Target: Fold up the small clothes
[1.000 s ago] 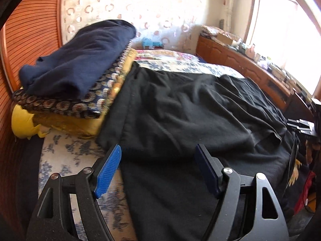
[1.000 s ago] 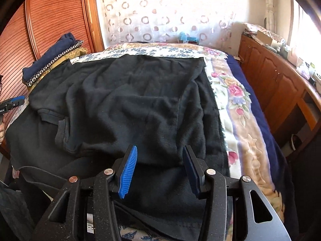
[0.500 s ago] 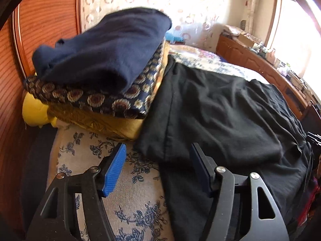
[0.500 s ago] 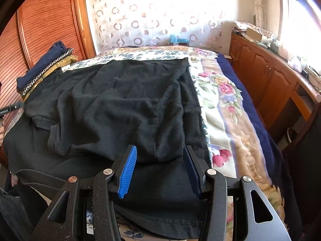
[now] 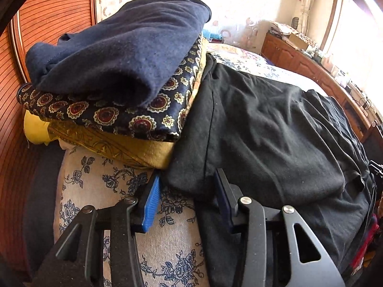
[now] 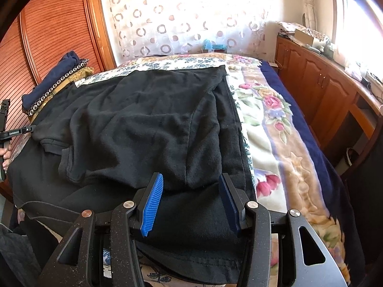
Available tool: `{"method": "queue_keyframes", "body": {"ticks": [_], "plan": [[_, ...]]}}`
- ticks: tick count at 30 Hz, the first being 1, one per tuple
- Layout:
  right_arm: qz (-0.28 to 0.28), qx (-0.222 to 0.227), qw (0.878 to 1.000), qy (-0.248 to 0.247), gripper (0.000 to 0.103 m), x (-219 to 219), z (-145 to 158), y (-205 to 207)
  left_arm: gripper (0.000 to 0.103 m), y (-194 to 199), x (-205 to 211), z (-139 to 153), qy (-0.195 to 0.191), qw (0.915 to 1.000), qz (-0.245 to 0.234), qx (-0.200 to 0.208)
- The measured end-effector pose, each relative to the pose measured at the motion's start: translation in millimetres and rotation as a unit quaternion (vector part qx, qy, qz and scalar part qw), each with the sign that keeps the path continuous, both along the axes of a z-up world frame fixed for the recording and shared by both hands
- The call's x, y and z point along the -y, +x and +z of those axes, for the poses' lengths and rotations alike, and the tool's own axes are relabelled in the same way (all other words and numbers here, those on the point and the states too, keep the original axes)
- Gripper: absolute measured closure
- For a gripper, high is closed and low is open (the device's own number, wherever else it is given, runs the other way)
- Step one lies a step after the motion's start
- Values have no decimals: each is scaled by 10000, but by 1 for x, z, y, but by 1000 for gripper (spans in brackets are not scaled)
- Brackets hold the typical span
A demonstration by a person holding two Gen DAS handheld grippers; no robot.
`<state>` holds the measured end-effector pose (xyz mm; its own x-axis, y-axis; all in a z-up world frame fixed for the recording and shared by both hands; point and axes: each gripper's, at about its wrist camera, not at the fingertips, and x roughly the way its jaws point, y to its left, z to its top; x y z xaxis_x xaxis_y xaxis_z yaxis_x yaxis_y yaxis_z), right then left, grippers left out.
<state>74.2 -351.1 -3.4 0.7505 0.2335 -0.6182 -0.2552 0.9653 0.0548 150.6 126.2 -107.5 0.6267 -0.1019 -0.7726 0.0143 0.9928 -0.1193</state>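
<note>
black garment [image 6: 148,129] | soft knit, rumpled | left claw [image 5: 186,191] wide | right claw [image 6: 191,196] wide

The left gripper [image 5: 188,189] hangs low over the floral bedsheet [image 5: 167,251], its 2 blue pads [image 5: 152,206] spread around a corner of the black garment [image 5: 263,129]; beside it, a navy cloth [image 5: 124,40] tops a patterned stack [image 5: 134,117].
</note>
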Motion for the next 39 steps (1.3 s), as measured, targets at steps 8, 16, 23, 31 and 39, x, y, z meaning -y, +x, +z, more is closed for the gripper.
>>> {"method": "queue_keyframes", "body": {"ticks": [8, 16, 23, 31, 39], "plan": [[-77, -90, 9998, 137, 53, 6, -4, 10, 76, 0, 2, 3, 194, 9998, 29, 103], [8, -76, 10000, -18, 53, -5, -5, 16, 93, -5, -7, 5, 251, 9995, 70, 176], [95, -53, 9997, -197, 53, -12, -5, 16, 93, -5, -5, 0, 256, 9997, -15, 48], [148, 15, 9995, -281, 73, -13, -6, 14, 100, -13, 9, 8, 506, 9981, -198, 284], [195, 194, 9985, -470, 96, -17, -4, 11, 100, -35, 29, 52, 148, 9942, -533, 927]]}}
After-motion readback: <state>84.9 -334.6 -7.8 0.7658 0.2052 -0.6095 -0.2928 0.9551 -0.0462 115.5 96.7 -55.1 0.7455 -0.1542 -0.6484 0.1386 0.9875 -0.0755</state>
